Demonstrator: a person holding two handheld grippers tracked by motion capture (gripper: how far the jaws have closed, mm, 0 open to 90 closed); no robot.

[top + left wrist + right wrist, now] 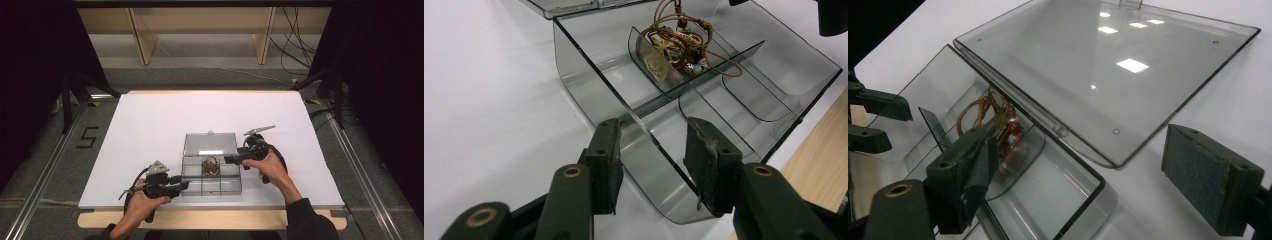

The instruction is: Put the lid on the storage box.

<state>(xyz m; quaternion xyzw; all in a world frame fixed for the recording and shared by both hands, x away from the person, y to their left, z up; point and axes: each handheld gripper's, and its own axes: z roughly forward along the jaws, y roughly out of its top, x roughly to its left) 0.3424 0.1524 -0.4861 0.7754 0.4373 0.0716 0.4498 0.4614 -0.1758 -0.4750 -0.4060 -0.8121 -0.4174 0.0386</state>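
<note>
Box (pixel 211 172) sits open on table (pixel 150 125), necklace (pixel 679 45) in middle compartment; left claw (pixel 651 150) straddles near wall, probably not clamped; right claw (pixel 1098 170) gapes empty; next: steady box, close lid (pixel 1108 70).

light: bright, even, from overhead | glare: white ceiling-light patches on the open lid (pixel 1108 65) | shadows: faint on the tabletop (pixel 150 125) | surroundings: dark left and right | focus: high view soft, near fingers (pixel 1213 175) slightly blurred
</note>
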